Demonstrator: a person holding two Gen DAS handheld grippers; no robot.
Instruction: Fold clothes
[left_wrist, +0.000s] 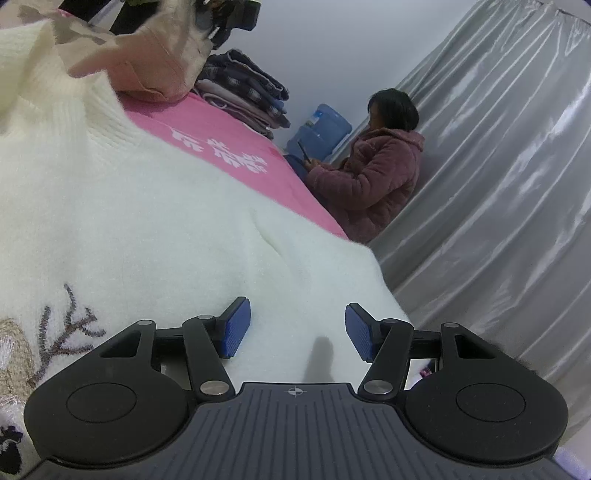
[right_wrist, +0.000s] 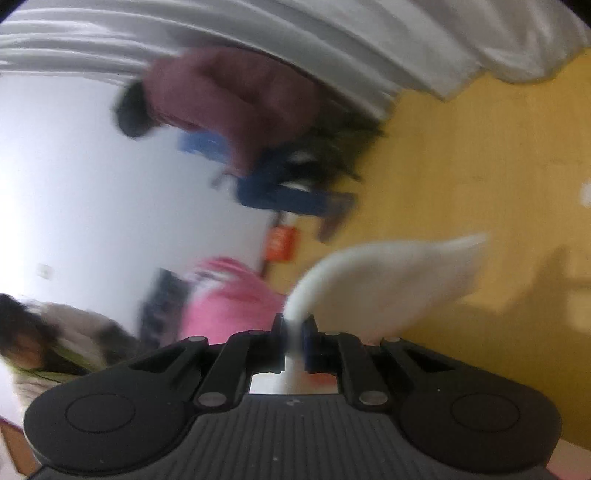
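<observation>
Your left gripper (left_wrist: 297, 328) hovers low over the white sweater (left_wrist: 147, 229), its blue pads (left_wrist: 236, 326) apart with only flat knit between them and nothing gripped. Your right gripper (right_wrist: 293, 332), in a blurred view, has its pads pinched together on a white strip of the sweater (right_wrist: 369, 273), which curves up and away to the right above the yellow floor (right_wrist: 480, 147). Farther off, the sweater lies across the pink bedspread (left_wrist: 229, 155), with a stack of folded clothes (left_wrist: 247, 92) at the far end, and a person in a pink jacket (left_wrist: 369, 177) sits beside the grey curtain (left_wrist: 498, 166).
</observation>
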